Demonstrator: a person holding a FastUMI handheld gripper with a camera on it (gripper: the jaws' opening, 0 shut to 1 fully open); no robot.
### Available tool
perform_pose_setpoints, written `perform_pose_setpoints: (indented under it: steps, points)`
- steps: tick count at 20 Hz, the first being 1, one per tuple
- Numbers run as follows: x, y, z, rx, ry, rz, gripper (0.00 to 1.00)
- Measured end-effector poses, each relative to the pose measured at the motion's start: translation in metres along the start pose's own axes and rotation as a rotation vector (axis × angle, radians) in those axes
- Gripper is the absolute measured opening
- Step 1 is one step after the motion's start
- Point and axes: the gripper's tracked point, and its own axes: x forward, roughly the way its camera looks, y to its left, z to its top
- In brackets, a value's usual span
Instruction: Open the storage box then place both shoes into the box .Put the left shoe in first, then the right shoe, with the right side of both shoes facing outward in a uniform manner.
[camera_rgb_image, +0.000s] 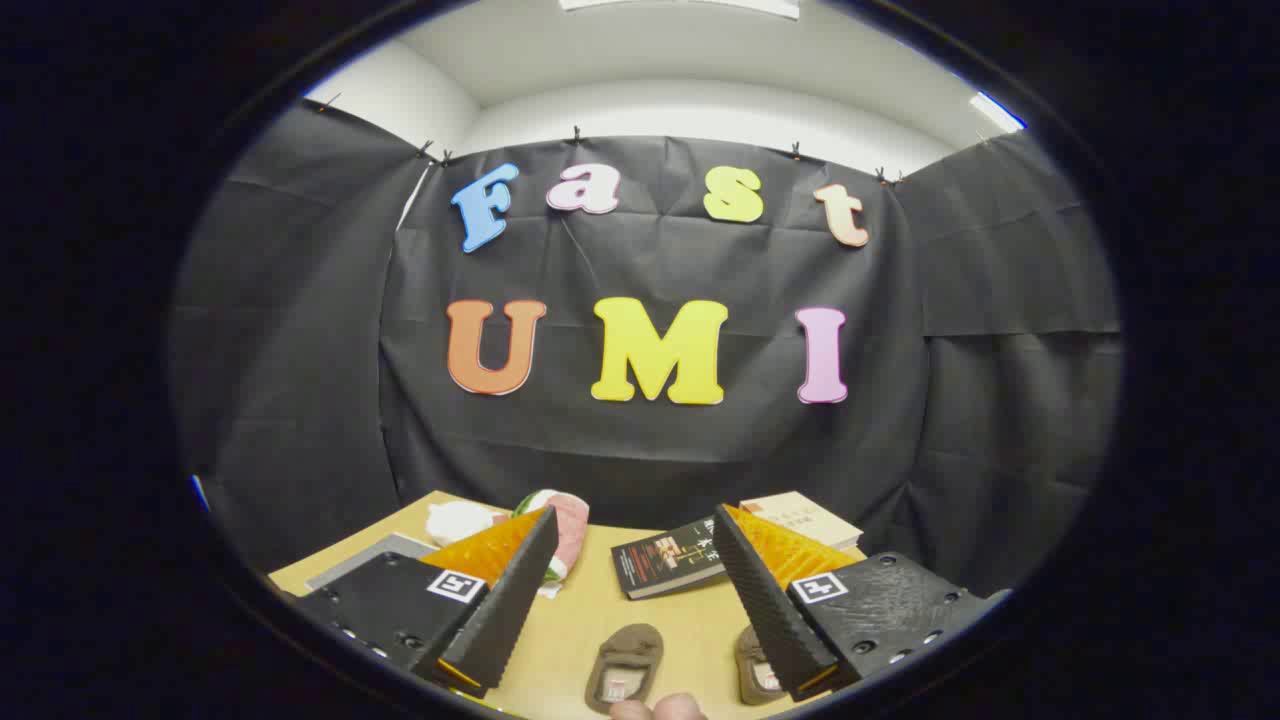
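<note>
Gripper (632, 540) wide open, empty, above two brown shoes (624, 668) on table (590, 625)

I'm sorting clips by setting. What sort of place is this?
Likely an indoor recording booth: black cloth wall, a wooden table holding two brown shoes and books. The gripper is open above them.

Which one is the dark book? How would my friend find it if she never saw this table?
Start at the wooden table in front of the black cloth wall. Beyond the open gripper, near the table's back edge, two books lie side by side. The dark book is the nearer one with a black cover, next to the pale book with a cream cover; the two brown shoes lie closer, between the fingers.
</note>
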Motion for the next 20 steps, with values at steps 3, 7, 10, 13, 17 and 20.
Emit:
perform_pose_setpoints:
  steps: [3, 7, 10, 13, 17, 20]
  points:
    - [0.0, 0.001, -0.002, 0.008, 0.007, 0.001, 0.95]
    - [0.0, -0.004, -0.007, 0.017, 0.015, -0.001, 0.95]
    - [-0.001, -0.005, -0.009, 0.02, 0.023, -0.001, 0.95]
    - [-0.002, -0.003, -0.009, 0.024, 0.023, 0.006, 0.95]
    - [-0.002, 0.002, -0.013, 0.029, 0.033, 0.019, 0.95]
    - [-0.002, 0.006, -0.016, 0.037, 0.044, 0.033, 0.95]
